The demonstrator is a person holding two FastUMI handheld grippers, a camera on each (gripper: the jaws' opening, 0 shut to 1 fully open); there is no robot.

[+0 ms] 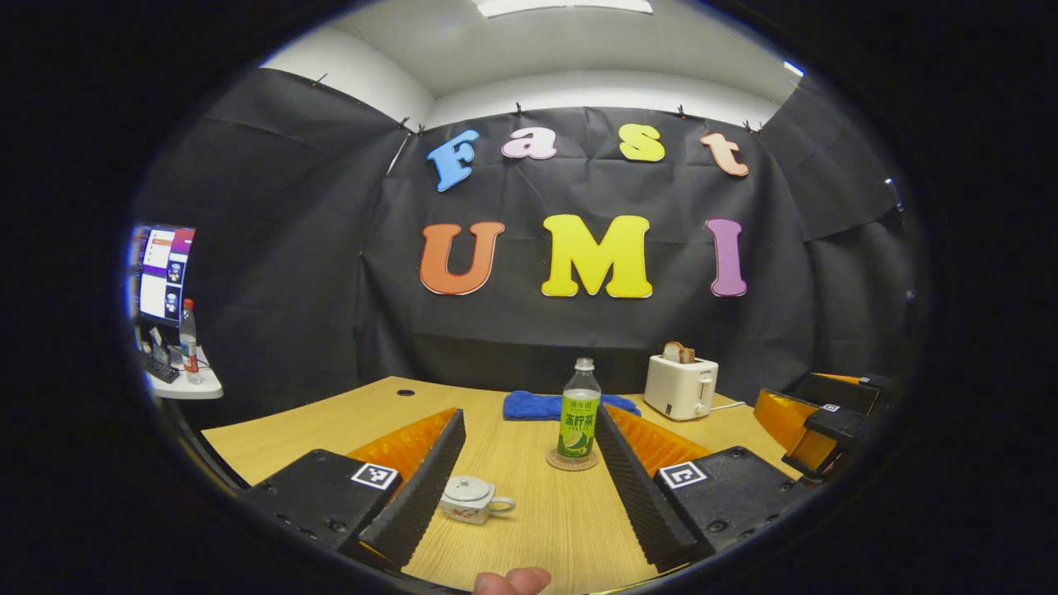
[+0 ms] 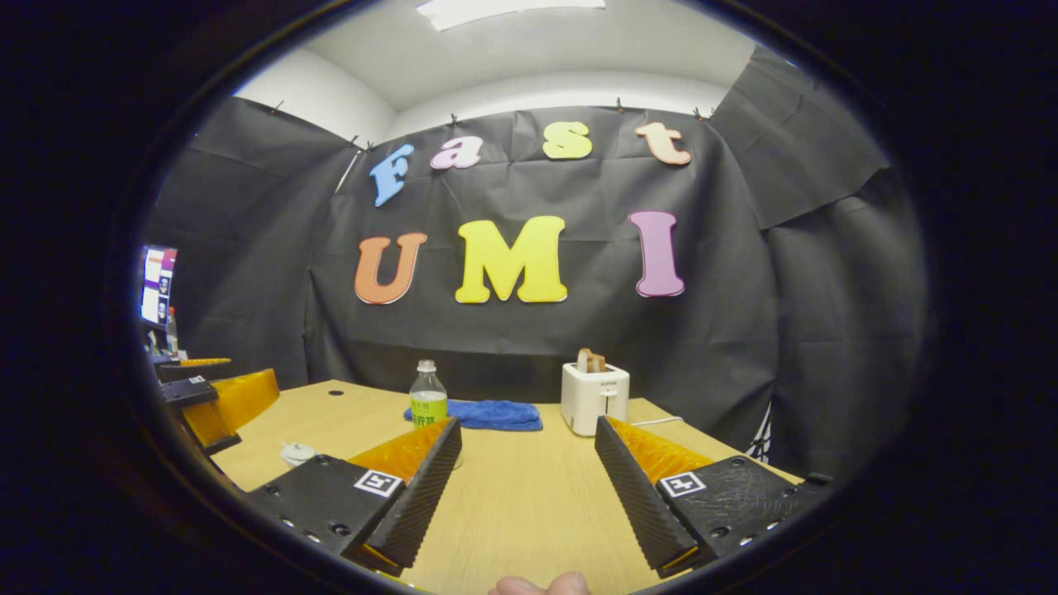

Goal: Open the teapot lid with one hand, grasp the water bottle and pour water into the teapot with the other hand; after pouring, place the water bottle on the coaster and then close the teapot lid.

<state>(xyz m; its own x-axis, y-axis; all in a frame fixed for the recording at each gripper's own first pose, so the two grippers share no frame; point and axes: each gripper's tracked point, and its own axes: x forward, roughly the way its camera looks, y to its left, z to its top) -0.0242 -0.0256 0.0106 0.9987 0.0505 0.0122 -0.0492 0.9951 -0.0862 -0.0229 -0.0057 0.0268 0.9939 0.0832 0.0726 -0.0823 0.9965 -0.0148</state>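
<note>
here my left gripper [image 1: 529, 475] and right gripper [image 2: 529, 475] both hold their jaws wide apart on nothing, while the water bottle [image 1: 579, 411] stands on the coaster [image 1: 572, 461] and the teapot [image 1: 471, 499] sits lidded on the surface [image 1: 545, 512], fitting either start or finish.

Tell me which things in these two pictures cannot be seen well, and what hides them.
- Teapot, right gripper view: small, low at the table's left; body and spout cut off by the right tool's finger.
- Water bottle, right gripper view: lower part and coaster hidden behind the same finger.
- Teapot, left gripper view: spout side tucked behind the left tool's finger.
- Coaster, left gripper view: partly covered by the bottle.
</note>
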